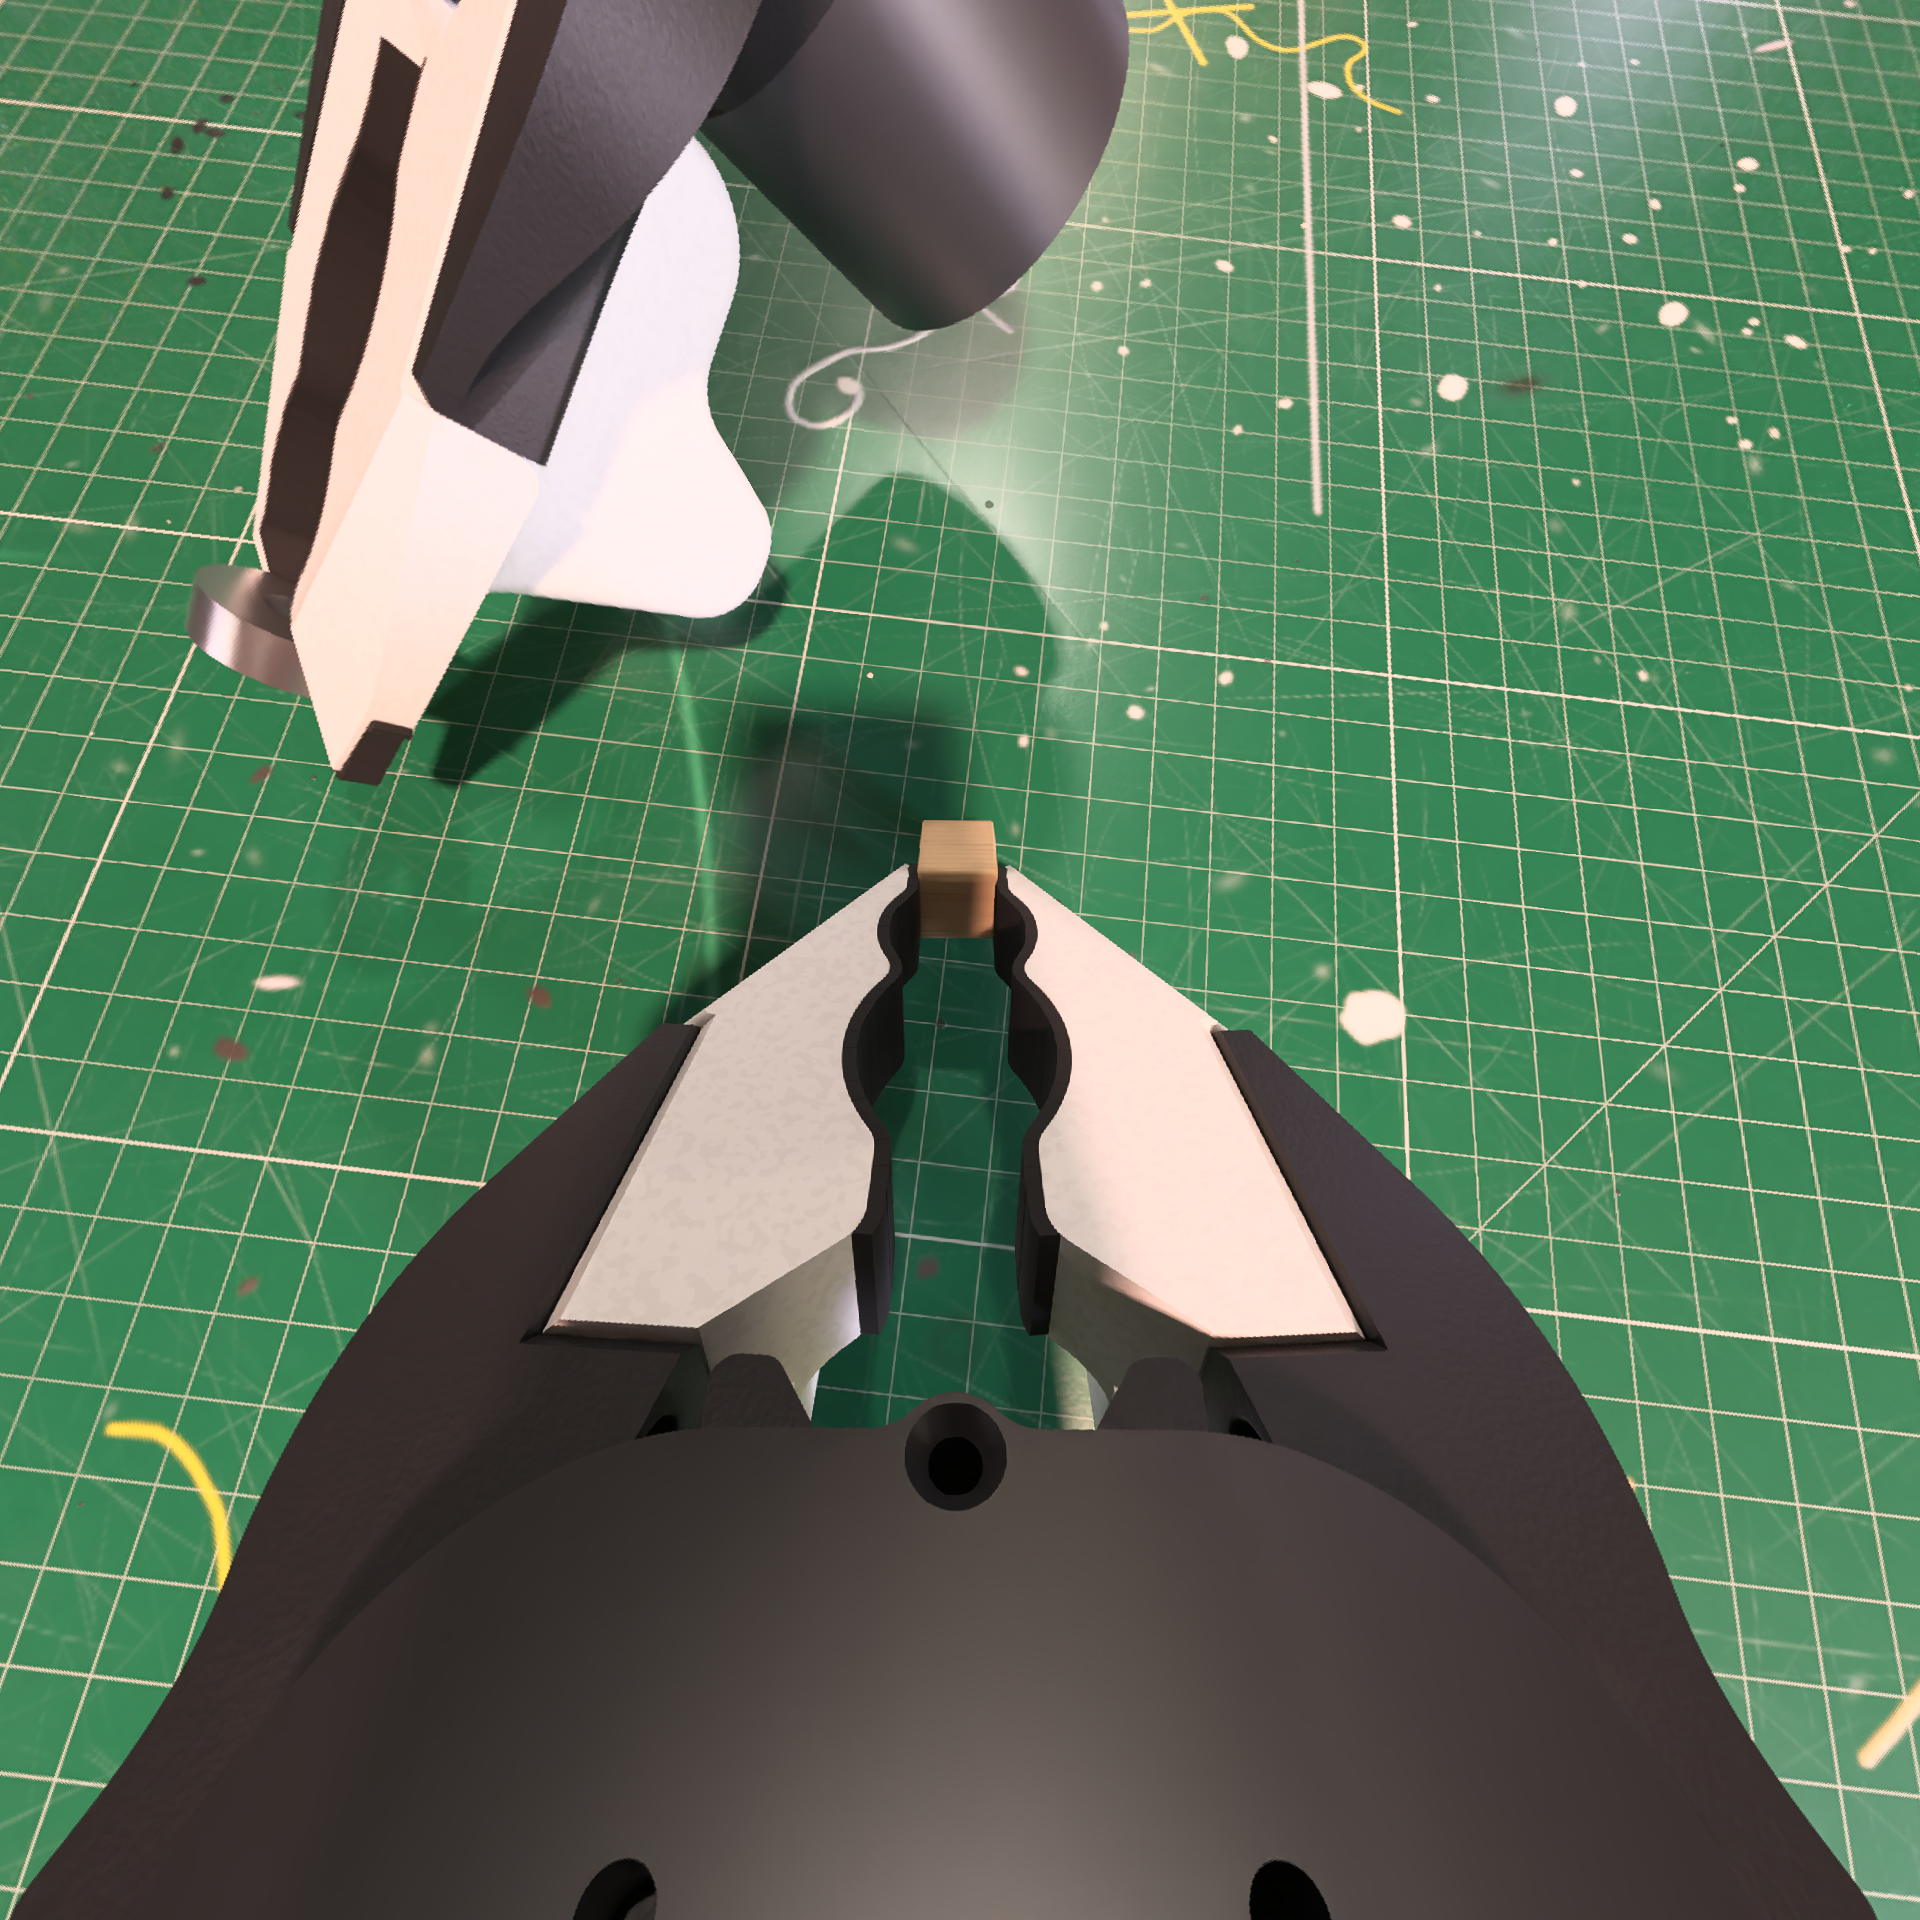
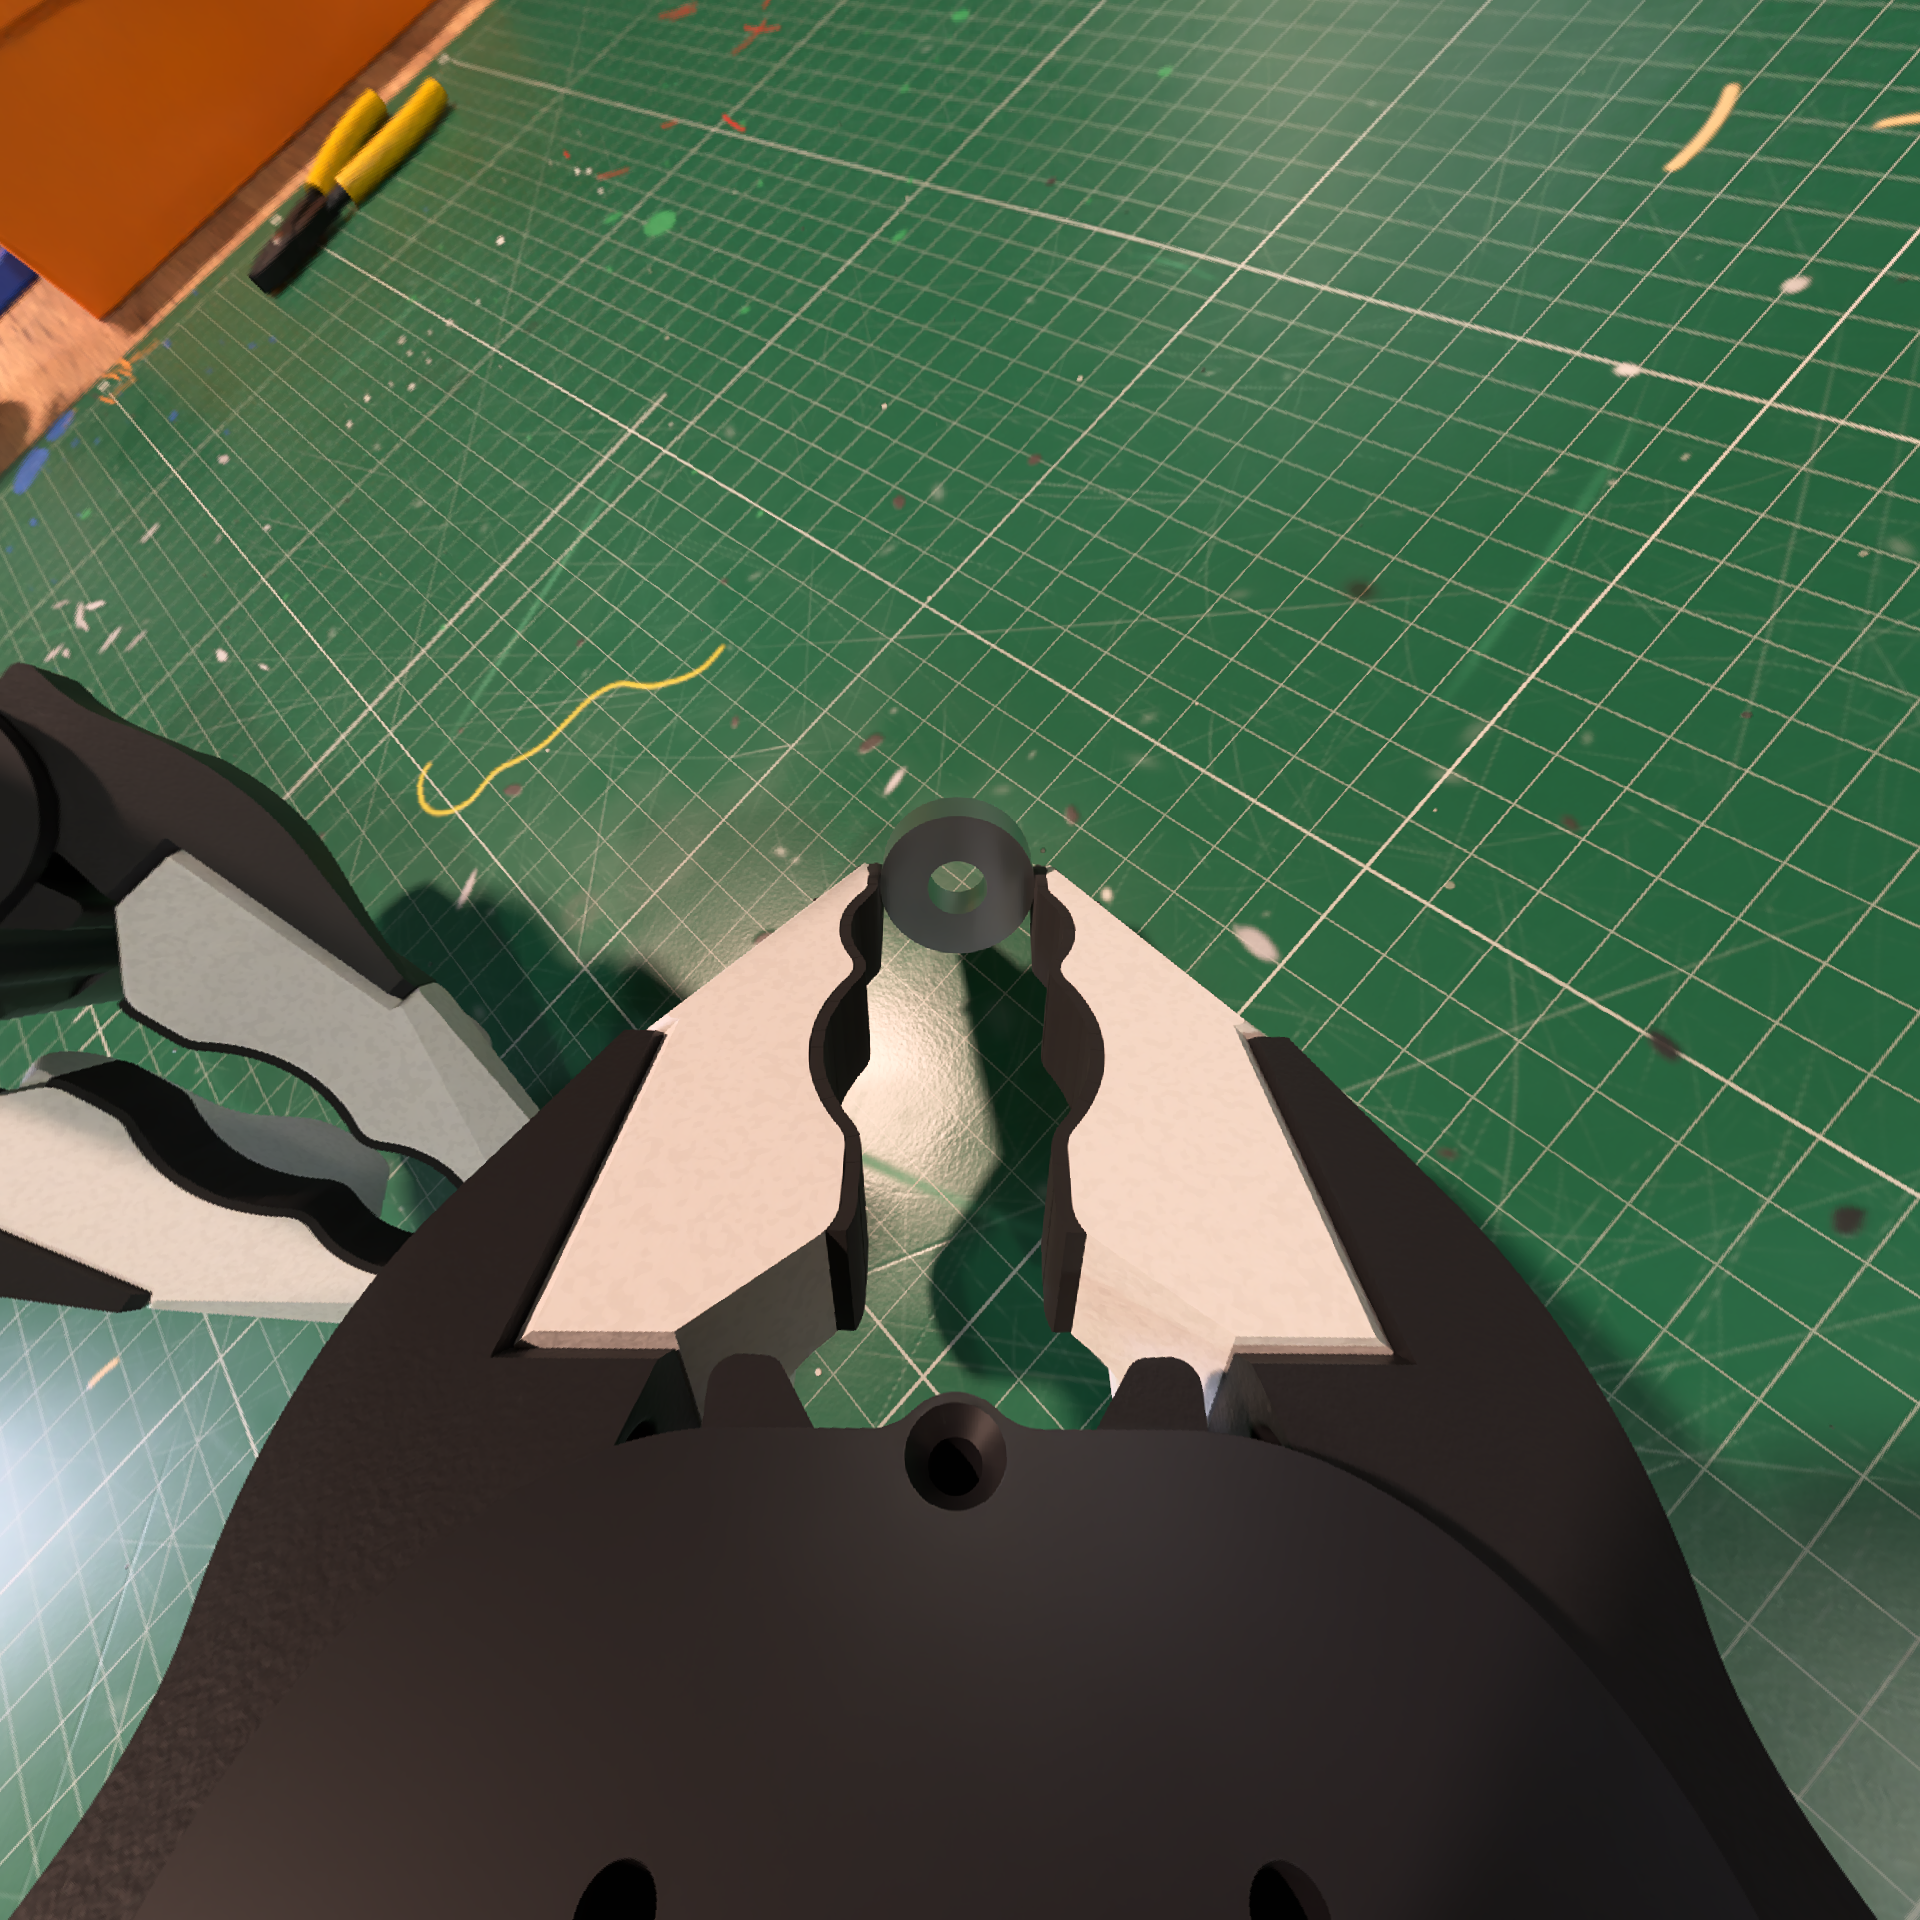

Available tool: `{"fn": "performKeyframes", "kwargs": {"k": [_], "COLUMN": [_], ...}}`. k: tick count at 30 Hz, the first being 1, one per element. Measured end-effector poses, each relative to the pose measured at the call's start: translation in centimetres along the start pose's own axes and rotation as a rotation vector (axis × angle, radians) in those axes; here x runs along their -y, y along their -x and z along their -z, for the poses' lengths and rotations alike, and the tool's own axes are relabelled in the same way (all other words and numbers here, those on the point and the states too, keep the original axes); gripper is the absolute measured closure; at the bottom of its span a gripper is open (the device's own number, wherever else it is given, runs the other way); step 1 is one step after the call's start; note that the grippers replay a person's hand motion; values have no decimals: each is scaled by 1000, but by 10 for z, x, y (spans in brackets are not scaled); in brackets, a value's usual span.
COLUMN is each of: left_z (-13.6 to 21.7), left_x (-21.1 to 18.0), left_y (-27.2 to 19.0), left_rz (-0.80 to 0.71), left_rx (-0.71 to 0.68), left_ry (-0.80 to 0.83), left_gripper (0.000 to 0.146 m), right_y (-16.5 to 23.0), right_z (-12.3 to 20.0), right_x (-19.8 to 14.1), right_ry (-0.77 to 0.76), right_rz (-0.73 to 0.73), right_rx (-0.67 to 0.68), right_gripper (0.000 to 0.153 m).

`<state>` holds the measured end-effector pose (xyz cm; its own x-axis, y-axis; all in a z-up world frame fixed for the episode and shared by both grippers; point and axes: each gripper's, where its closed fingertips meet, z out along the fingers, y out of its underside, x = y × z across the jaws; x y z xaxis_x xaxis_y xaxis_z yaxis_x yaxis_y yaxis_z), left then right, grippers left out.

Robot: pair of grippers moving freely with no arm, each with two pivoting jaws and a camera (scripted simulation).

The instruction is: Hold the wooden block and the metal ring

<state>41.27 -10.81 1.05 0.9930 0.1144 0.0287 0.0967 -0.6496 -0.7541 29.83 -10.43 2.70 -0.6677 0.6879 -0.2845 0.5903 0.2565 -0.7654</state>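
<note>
In the left wrist view my left gripper [image 1: 957, 883] is shut on a small tan wooden block [image 1: 957, 878], pinched between its fingertips above the green mat. In the right wrist view my right gripper [image 2: 957, 883] is shut on a grey metal ring [image 2: 957, 885] with a round hole, held upright between its tips. The right gripper also shows at the upper left of the left wrist view [image 1: 353, 717], with the ring [image 1: 234, 623] sticking out beside its finger. The left gripper shows at the left edge of the right wrist view [image 2: 208, 1122].
A green cutting mat [image 2: 1351, 520] with a white grid and paint specks lies under both grippers. Yellow-handled pliers [image 2: 343, 177] lie at the far left by the mat's edge, next to an orange sheet [image 2: 156, 114] on the wooden table. The two grippers are close together.
</note>
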Motion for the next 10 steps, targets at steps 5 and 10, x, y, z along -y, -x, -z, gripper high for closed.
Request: {"fn": "performKeyframes", "kwargs": {"k": [5,10], "left_z": [0,2], "left_x": [0,1], "left_y": [0,5], "left_rz": [1,0], "left_rx": [1,31], "left_ry": [-3,-15], "left_gripper": [134,134], "right_y": [4,12], "right_z": [7,13], "right_x": [9,15], "right_ry": [-62,-108], "right_rz": [-18,-36], "right_rx": [48,121], "right_gripper": [125,125]}}
